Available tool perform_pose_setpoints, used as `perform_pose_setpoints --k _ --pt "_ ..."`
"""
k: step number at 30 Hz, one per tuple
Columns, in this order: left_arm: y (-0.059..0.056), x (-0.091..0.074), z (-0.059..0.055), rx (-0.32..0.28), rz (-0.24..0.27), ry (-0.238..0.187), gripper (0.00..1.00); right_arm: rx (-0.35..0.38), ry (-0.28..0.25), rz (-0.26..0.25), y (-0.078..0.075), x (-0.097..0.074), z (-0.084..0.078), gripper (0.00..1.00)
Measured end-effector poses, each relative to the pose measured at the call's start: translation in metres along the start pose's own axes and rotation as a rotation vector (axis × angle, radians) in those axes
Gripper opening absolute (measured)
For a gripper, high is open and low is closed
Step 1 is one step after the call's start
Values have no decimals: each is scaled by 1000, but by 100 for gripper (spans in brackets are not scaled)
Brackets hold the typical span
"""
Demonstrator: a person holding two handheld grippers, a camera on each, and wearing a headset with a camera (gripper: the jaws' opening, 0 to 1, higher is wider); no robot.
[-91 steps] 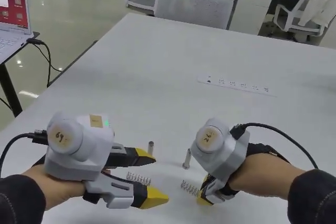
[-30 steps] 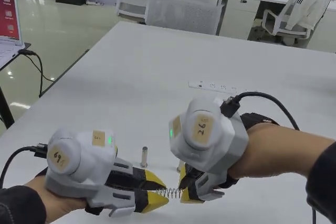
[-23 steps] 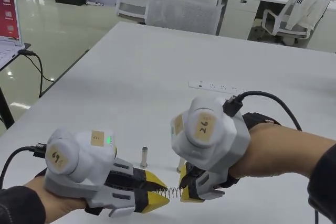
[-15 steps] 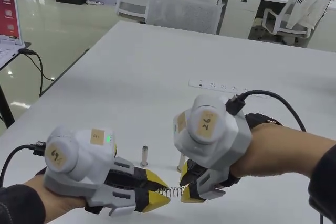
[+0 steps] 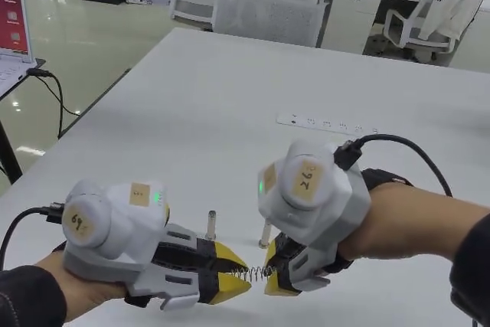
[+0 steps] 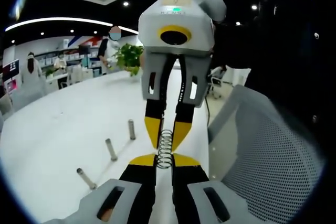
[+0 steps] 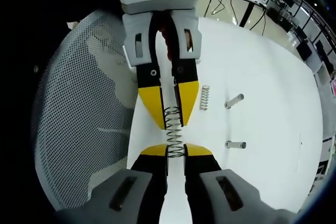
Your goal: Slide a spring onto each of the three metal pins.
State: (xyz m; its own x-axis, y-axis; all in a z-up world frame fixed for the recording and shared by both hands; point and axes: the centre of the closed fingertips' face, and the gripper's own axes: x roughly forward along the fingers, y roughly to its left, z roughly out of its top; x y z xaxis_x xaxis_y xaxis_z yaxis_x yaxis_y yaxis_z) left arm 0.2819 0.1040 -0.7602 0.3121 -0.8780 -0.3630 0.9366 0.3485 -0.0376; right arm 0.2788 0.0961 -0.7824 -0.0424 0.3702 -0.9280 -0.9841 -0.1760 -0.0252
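Finding: a spring (image 7: 174, 124) is held clear of the surface (image 5: 230, 112), one end pinched in the left hand-held gripper (image 6: 164, 159) and the other in the right hand-held gripper (image 7: 176, 150), with both pairs of jaws pressed together on it. It is judged light, thin-wired and liable to bow or flick out. It is best gripped by one end coil, leaving the bore open. Three pins (image 6: 111, 149) stand bare nearby, and a second spring (image 7: 204, 97) lies loose.

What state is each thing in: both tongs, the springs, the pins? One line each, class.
held spring: gripped at both ends, on no pin.
left tongs: shut on held spring.
right tongs: shut on held spring.
pins: standing, bare.
spare spring: lying loose on table.
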Motion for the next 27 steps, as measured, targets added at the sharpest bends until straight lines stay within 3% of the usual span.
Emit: perform_pose_setpoints --k 13,27 --pt "0 1 -5 3 6 17 3 13 -64 -14 1 -17 23 8" --pt "-2 4 -7 8 -7 28 3 -26 -61 -9 5 -19 40 7"
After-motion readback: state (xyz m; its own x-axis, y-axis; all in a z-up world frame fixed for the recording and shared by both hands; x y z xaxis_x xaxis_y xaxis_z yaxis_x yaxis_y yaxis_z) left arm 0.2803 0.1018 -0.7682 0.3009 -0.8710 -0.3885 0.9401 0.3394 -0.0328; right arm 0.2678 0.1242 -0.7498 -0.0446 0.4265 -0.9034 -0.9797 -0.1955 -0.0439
